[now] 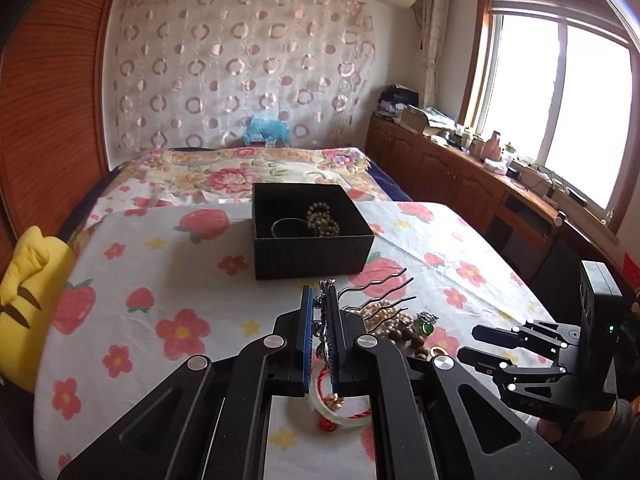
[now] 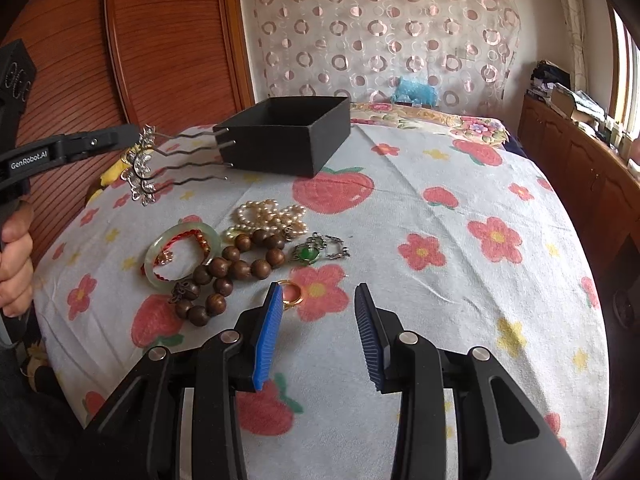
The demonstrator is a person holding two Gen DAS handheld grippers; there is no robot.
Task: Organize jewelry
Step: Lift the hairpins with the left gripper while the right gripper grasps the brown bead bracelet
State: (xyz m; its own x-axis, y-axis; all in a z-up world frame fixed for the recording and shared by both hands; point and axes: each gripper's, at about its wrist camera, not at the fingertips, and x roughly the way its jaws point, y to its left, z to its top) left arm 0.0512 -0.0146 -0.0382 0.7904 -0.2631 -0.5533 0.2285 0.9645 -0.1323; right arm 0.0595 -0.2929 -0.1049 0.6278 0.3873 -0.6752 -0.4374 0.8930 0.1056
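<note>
My left gripper point(image 1: 319, 300) is shut on a silver hair comb point(image 2: 142, 172) and holds it above the cloth, prongs point(image 1: 380, 292) towards the black box point(image 1: 308, 228). The box point(image 2: 288, 140) is open and holds a bead bracelet point(image 1: 320, 220) and a thin bangle. On the cloth lie a jade bangle with red cord point(image 2: 180, 256), a wooden bead bracelet point(image 2: 232, 268), a pearl strand point(image 2: 272, 216), a green pendant point(image 2: 308, 254) and a gold ring point(image 2: 292, 296). My right gripper point(image 2: 318, 300) is open and empty, just in front of the ring.
The flowered cloth point(image 2: 440, 240) covers a bed. A yellow plush point(image 1: 28, 296) lies at the left edge. A wooden cabinet row point(image 1: 460, 176) with clutter runs under the window on the right. A wooden wardrobe point(image 2: 160, 40) stands to the left.
</note>
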